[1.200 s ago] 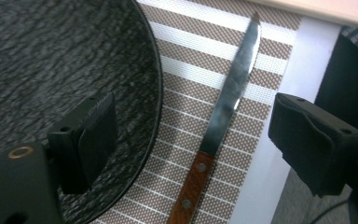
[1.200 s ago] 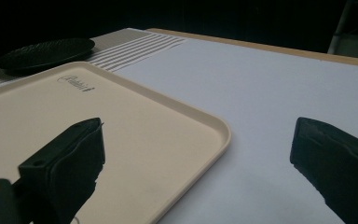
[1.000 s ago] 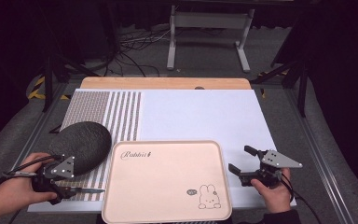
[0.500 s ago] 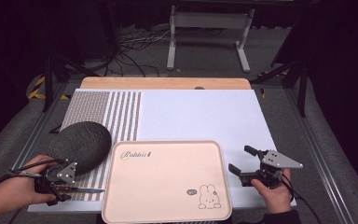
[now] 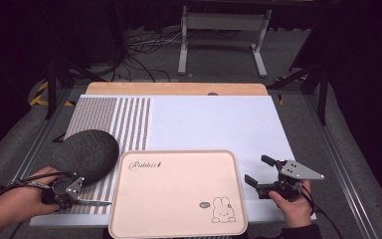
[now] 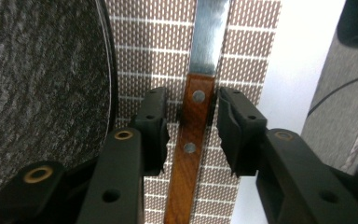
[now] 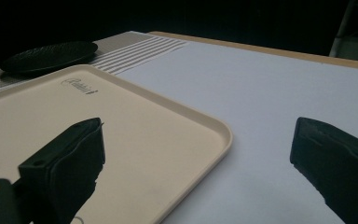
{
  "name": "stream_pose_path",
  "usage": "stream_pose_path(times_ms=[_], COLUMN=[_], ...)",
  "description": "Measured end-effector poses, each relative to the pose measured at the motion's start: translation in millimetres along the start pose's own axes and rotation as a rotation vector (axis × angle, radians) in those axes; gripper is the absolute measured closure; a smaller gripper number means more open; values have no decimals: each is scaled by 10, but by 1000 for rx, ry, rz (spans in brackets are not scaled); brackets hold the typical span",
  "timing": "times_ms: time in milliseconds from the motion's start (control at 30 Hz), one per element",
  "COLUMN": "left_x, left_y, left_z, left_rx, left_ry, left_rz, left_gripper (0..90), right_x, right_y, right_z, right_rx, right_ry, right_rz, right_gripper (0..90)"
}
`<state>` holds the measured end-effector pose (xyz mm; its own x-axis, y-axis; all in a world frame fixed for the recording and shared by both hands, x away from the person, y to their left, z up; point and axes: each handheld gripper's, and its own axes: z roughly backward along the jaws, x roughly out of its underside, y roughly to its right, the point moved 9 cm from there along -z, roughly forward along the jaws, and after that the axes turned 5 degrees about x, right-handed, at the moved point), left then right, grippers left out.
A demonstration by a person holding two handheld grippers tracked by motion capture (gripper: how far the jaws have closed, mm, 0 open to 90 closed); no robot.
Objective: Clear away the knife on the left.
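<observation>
Over the last second the left claw [image 6: 189,133] had been closing its jaws around the wooden handle of a knife [image 6: 193,121] that lay flat on the striped placemat [image 5: 129,119] at the near left of the tabletop [image 5: 214,119]. In the left gripper view the pads [image 6: 156,126] stood on either side of the riveted handle, just below where the steel blade begins; the right pad looked to be at the wood, while a sliver of mat seemed to show beside the left one, so the grip was probably not yet firm. In the high view the blade pointed toward the cream tray [image 5: 179,194], and the left hand had drawn slightly nearer the person than in the earlier frames. That suggested the pick-up of the knife was the step in hand, with the lift not yet made. A dark round plate [image 5: 85,154] sat just beyond the left claw, touching nothing held. The right claw [image 5: 263,172] hovered released and empty, jaws wide apart, near the tray's right edge, unmoved from the earlier frames. The tray carried the word "Rabbit" in script at its upper left and a small rabbit drawing with a speech bubble at its lower right; whatever was in the bubble was too small to read.
</observation>
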<state>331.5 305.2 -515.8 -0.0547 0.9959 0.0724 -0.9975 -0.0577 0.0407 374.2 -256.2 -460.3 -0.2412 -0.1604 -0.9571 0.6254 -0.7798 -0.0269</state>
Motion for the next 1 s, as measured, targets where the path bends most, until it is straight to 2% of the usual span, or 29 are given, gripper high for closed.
stream_pose_path(times_ms=[67,100,300,567,600,733,833,1000], left_x=[12,5,-2,-12,-8,-6,4,69], left_y=[7,15,14,16,22,25,29,26], left_z=[-1,-8,-10,-16,-10,-11,10,126], left_rx=[-2,1,-3,-11,-14,-16,-25,-35], left_ry=[-25,-18,-28,-30,-41,-27,-41,-38], left_rz=[-23,-32,-62,-66,-65,-37,-32,0], left_gripper=[729,752,769,771,771,772,774,774], right_x=[4,4,3,4,4,14,8,-1], right_y=[0,-3,-8,-10,-10,-10,-20,-24], right_z=[-3,-4,-5,-3,-3,-9,-14,-11], right_rx=[0,-2,-3,-6,-5,-6,-14,-16], right_ry=[-1,-1,0,0,0,-4,0,4], right_rz=[-1,-1,1,0,1,2,4,2], right_gripper=[40,41,41,41,41,41,41,41])
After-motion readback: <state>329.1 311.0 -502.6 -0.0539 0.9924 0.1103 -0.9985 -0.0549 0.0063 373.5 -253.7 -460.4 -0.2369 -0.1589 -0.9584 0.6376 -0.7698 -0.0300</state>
